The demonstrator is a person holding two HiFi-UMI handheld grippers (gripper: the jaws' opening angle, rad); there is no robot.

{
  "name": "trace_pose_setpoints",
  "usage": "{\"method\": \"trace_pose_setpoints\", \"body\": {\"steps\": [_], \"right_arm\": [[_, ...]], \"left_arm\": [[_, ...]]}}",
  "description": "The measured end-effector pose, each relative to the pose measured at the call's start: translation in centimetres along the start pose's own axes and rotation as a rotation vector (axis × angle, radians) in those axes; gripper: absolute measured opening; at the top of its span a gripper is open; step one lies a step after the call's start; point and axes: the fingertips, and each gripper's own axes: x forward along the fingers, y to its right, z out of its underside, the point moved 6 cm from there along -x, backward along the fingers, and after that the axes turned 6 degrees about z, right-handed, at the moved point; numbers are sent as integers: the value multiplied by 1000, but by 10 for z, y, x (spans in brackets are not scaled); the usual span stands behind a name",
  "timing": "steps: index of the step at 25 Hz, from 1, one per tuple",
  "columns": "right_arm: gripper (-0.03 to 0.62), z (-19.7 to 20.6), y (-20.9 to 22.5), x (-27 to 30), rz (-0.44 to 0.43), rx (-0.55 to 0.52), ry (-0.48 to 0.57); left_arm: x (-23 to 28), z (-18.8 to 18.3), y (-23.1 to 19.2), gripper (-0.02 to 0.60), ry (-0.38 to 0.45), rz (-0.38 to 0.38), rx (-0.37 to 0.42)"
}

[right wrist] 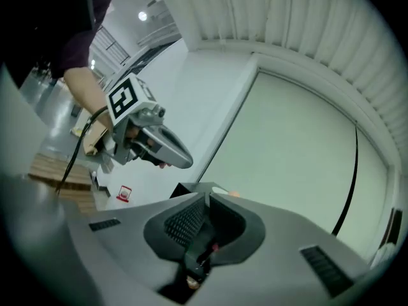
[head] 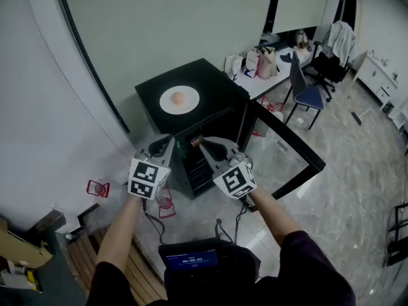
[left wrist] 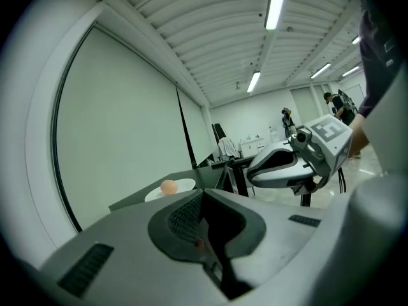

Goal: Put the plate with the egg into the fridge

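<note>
A white plate (head: 179,100) with a tan egg (head: 178,97) on it rests on top of a small black fridge (head: 213,88). The fridge door (head: 290,155) hangs open to the right. Both grippers hover in front of the fridge, below its top, and neither touches the plate. My left gripper (head: 166,145) is shut and holds nothing. My right gripper (head: 205,144) is shut and empty too. In the left gripper view the plate (left wrist: 182,185) and the egg (left wrist: 168,187) lie beyond my left gripper (left wrist: 203,194). The right gripper view shows my right gripper (right wrist: 207,196) with its jaws together.
A white desk (head: 271,75) with bags, a blue chair (head: 307,95) and an office chair (head: 335,50) stand at the back right. A red object (head: 97,188) lies on the floor at the left, near a wooden pallet (head: 80,254). A curved wall (head: 38,107) rises on the left.
</note>
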Motion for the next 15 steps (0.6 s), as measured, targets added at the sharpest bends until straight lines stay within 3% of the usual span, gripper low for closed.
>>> {"method": "trace_pose_setpoints", "body": {"steps": [4, 8, 15], "right_arm": [[11, -6, 5, 20, -11, -222, -7], [46, 0, 6, 40, -90, -455, -29], [86, 17, 31, 84, -155, -698, -30]], "left_arm": [[20, -6, -42, 9, -78, 1, 94], [57, -8, -85, 9, -175, 3, 165], [139, -5, -153, 9, -405, 3, 326]]}}
